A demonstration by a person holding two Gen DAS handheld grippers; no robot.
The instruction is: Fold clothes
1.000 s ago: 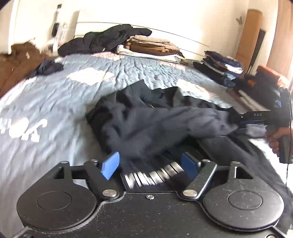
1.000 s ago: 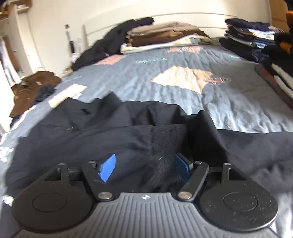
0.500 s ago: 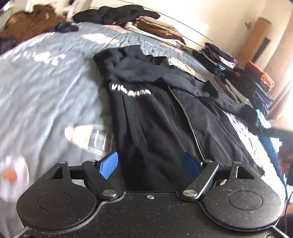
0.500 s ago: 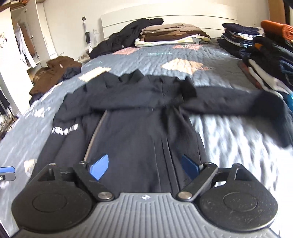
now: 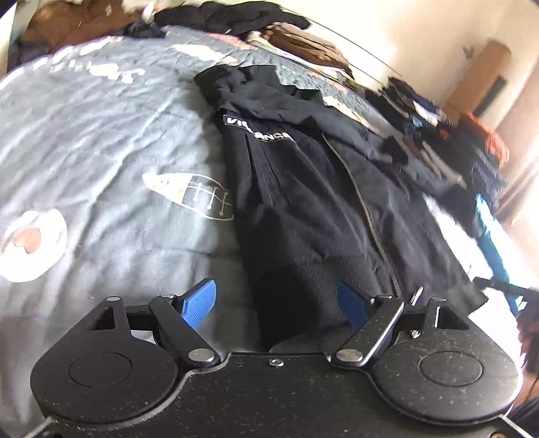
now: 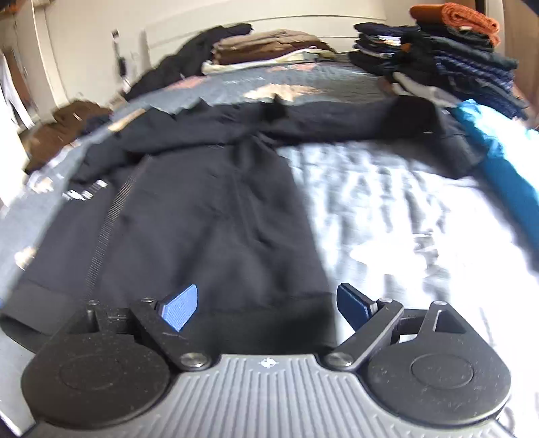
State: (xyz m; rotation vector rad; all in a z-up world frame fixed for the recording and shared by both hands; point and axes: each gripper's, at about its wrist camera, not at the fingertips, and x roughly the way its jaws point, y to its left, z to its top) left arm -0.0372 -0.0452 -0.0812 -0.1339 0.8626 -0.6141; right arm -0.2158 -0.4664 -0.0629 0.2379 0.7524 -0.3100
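A black zip jacket (image 5: 303, 188) with white lettering on the chest lies spread on the grey bedspread (image 5: 101, 134), front up, zip closed. It also shows in the right wrist view (image 6: 202, 219), with one sleeve stretched out to the right (image 6: 387, 118). My left gripper (image 5: 276, 303) is open at the left corner of the jacket's ribbed hem, which lies between the blue pads. My right gripper (image 6: 266, 305) is open at the hem's right corner. Neither gripper holds anything.
Stacks of folded clothes stand along the right edge of the bed (image 6: 454, 60) and at the headboard (image 6: 269, 47). A dark heap (image 5: 235, 17) lies at the head. A blue garment (image 6: 498, 155) lies at the right. Brown clothes (image 6: 67, 124) lie on the left.
A second ago the jacket was bunched up; both grippers have drawn back toward its hem, leaving it spread flat. Since half a second ago both have dropped closer to the hem corners.
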